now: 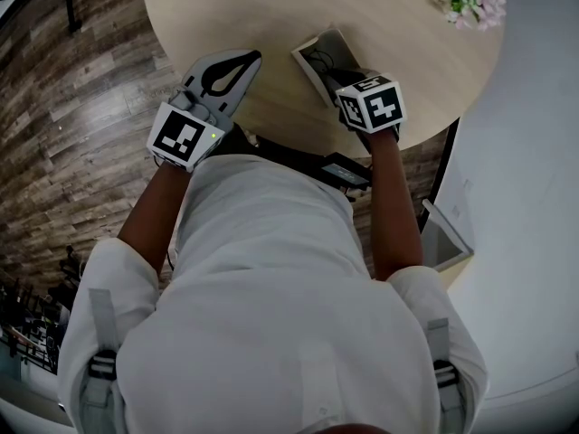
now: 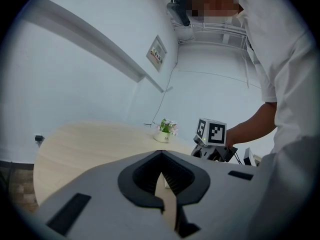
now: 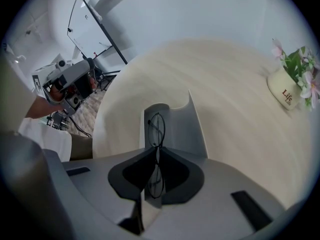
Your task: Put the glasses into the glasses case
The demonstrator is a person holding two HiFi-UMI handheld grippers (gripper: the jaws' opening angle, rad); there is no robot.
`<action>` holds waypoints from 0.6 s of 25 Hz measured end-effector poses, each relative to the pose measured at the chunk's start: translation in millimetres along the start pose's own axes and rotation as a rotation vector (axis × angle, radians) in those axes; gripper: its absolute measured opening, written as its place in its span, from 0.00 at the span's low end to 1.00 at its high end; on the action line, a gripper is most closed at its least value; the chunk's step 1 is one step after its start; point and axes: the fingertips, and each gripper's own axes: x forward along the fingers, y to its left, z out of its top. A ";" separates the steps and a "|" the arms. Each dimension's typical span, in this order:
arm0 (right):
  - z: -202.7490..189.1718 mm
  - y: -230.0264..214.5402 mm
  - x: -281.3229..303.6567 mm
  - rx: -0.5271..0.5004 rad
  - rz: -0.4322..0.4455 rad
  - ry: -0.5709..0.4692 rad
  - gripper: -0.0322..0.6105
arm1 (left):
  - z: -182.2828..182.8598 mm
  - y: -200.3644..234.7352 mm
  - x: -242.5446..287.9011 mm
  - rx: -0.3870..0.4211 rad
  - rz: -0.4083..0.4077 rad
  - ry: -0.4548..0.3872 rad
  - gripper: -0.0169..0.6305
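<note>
At glasses case [image 3: 187,126], R hand-held gripper [image 3: 156,150] pinches glasses [image 3: 156,129].

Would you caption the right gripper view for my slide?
Right gripper holding wire-rimmed glasses at the open glasses case.

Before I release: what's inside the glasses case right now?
Only the glasses, clamped at the bridge by the right hand-held gripper. One lens shows against the lining of the open glasses case. The case's near end is covered by the gripper, so it is unseen.

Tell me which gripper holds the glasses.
The right gripper: its jaws are shut on the glasses at the open case. The left gripper is shut on nothing.
</note>
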 end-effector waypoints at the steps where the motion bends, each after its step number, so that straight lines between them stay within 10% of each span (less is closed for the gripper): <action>1: 0.4 0.9 0.6 0.001 0.003 0.003 0.12 | 1.3 1.1 -0.5 0.011 0.001 -0.016 0.05; 15: -0.6 3.1 7.5 0.018 0.041 0.016 0.12 | -4.2 2.0 -6.2 0.014 0.016 -0.014 0.05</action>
